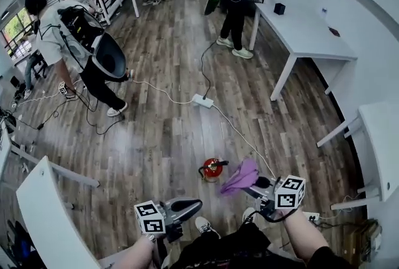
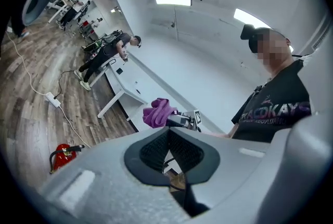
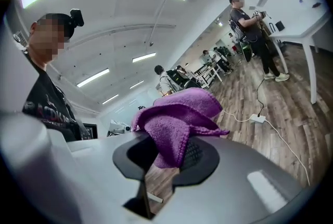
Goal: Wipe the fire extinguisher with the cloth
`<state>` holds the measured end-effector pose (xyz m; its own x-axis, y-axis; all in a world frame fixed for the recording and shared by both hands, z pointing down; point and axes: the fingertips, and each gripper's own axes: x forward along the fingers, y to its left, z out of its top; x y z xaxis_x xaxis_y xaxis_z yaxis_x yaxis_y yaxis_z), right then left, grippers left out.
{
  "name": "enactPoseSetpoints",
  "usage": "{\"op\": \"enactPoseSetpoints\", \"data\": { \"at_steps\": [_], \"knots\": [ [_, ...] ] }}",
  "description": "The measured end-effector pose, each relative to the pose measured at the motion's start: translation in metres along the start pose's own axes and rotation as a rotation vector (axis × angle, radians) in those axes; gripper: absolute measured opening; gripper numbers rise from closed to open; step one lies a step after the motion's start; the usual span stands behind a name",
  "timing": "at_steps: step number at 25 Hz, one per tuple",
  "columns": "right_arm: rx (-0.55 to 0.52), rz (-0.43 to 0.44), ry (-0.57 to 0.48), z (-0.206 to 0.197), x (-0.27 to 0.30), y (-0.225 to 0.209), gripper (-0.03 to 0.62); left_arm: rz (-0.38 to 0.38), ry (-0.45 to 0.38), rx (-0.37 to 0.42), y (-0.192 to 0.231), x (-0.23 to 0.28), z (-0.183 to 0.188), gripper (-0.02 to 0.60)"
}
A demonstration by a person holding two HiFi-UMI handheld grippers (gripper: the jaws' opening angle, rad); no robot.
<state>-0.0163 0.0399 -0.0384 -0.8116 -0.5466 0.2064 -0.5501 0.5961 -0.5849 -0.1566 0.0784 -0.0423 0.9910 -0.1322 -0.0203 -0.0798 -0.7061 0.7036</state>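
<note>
Two claws are up off the floor (image 1: 156,136), neither touching the extinguisher (image 1: 212,170), which sits on the boards well below and roughly between them. Judged step: no wiping contact right now. The next move calls for bringing the cloth (image 1: 242,175) down onto the red body, maybe with the free claw steadying it. Left claw (image 1: 193,203): tips pressed together, nothing in it. Right claw (image 1: 254,185): pinching the bunched purple cloth, most of which spills out past the tips.
</note>
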Motion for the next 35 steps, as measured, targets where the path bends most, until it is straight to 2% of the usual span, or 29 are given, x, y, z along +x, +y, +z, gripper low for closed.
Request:
{"op": "enactPoseSetpoints", "data": {
  "at_steps": [5,11,14,17,20,26,35],
  "knots": [
    [0.003,-0.037,-0.012,-0.01,-0.038,0.03,0.078,0.022,-0.011,-0.028,-0.033,0.008,-0.021,-0.002],
    [0.067,-0.011,-0.034,-0.04,-0.085,0.057,0.08,0.039,-0.05,-0.039,-0.072,0.032,-0.058,-0.002],
    [-0.004,-0.035,0.016,-0.059,-0.114,0.061,0.08,0.071,-0.083,-0.045,-0.095,0.053,-0.077,-0.002],
    [0.055,0.016,0.006,-0.066,-0.15,0.067,0.08,0.103,-0.119,-0.054,-0.125,0.075,-0.093,-0.002],
    [0.069,0.048,0.058,-0.09,-0.18,0.072,0.08,0.141,-0.133,-0.056,-0.151,0.091,-0.118,-0.002],
    [0.133,0.061,0.135,-0.131,-0.219,0.082,0.078,0.165,-0.137,-0.082,-0.191,0.118,-0.155,-0.002],
    [0.15,0.077,0.111,-0.152,-0.241,0.111,0.078,0.173,-0.127,-0.077,-0.21,0.123,-0.172,-0.002]
  ]
}}
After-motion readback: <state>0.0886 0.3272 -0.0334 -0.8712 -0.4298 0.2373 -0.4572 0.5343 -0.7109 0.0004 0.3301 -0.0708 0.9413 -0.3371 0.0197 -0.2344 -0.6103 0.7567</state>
